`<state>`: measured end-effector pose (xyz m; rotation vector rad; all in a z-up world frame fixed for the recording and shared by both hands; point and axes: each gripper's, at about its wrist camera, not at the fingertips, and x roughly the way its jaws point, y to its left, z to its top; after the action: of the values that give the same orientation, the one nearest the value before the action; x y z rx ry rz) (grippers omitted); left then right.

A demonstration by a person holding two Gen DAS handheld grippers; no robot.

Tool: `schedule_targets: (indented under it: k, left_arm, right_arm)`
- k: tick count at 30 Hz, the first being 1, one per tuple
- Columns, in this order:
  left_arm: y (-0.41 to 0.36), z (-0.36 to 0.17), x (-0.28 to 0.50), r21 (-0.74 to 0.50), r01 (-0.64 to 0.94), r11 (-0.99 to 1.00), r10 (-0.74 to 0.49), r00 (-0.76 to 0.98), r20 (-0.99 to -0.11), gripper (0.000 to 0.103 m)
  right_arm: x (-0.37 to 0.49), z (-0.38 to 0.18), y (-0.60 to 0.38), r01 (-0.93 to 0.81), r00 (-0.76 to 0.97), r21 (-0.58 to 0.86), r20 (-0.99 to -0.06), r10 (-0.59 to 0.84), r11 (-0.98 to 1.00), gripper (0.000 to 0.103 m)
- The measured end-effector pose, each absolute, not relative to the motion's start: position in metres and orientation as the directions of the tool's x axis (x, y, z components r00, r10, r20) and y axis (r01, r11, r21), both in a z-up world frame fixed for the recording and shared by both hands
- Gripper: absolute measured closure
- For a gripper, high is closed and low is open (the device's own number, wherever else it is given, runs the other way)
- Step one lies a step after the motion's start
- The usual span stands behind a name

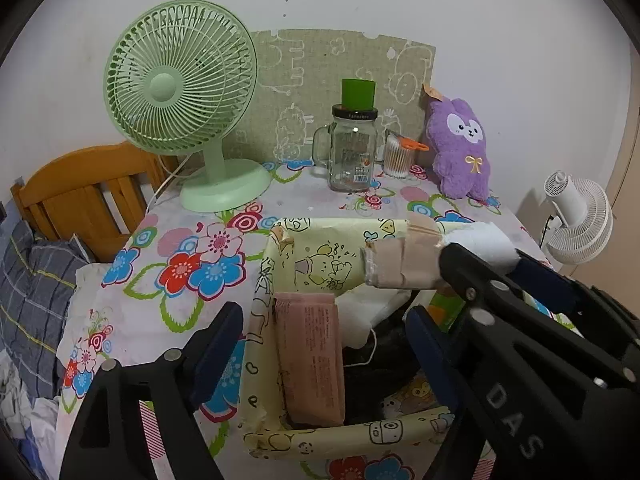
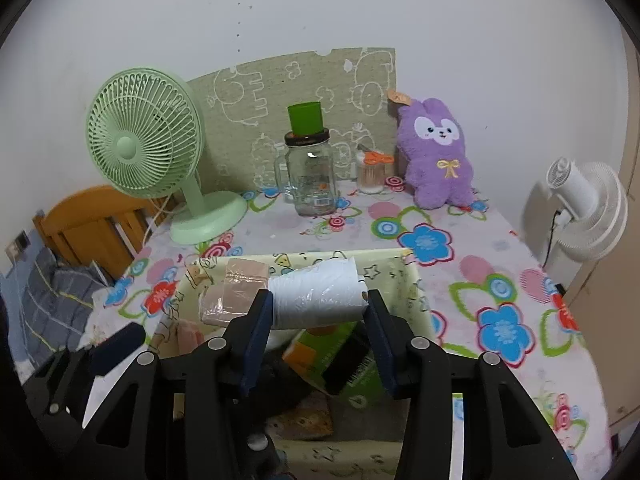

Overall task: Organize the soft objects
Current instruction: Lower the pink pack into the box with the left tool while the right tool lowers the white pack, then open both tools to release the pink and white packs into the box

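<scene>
Grippers numbered two — the right gripper point(image 2: 318, 308) pinched one wrapped roll point(image 2: 316, 298), white and tan, over the yellow box point(image 1: 272, 280), while the left gripper point(image 1: 320, 344) hung spread wide with nothing in it. One purple plush point(image 2: 438, 160) sat at the back of the table point(image 2: 500, 264). Only the left view showed the pink pack point(image 1: 310, 360) in the box — the right view alone showed a green carton point(image 2: 332, 344).

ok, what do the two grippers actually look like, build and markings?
Both the left gripper and right gripper are matte black plastic frames with triangular cutouts, silver pivot screws and dark navy fingertips. White "DAS" lettering shows on the right one's side. No cables or sleeves visible.
</scene>
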<state>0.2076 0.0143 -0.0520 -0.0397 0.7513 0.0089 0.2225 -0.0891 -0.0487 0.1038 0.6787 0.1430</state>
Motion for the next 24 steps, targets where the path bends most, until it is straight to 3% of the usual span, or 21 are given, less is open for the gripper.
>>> schedule_targets:
  k: [4, 6, 9, 24]
  left_arm:
    - [0.014, -0.055, 0.208, -0.03, -0.012, 0.999, -0.012, 0.729, -0.685, 0.017]
    - [0.014, -0.055, 0.207, -0.032, -0.003, 0.999, -0.019, 0.733, -0.68, 0.017]
    - [0.012, -0.053, 0.205, -0.027, 0.006, 1.0, -0.022, 0.738, -0.674, 0.017]
    - [0.001, -0.036, 0.18, -0.016, 0.018, 1.0, -0.024, 0.768, -0.64, 0.009]
  right_arm:
    - [0.228, -0.054, -0.087, -0.103, 0.761, 0.154, -0.624, 0.177, 0.983, 0.047]
    - [0.229, -0.055, -0.085, -0.108, 0.761, 0.151, -0.624, 0.179, 0.983, 0.028]
    - [0.229, -0.055, -0.082, -0.119, 0.765, 0.118, -0.622, 0.167, 0.986, 0.014]
    - [0.205, -0.04, -0.095, -0.088, 0.766, 0.114, -0.628, 0.14, 0.99, 0.002]
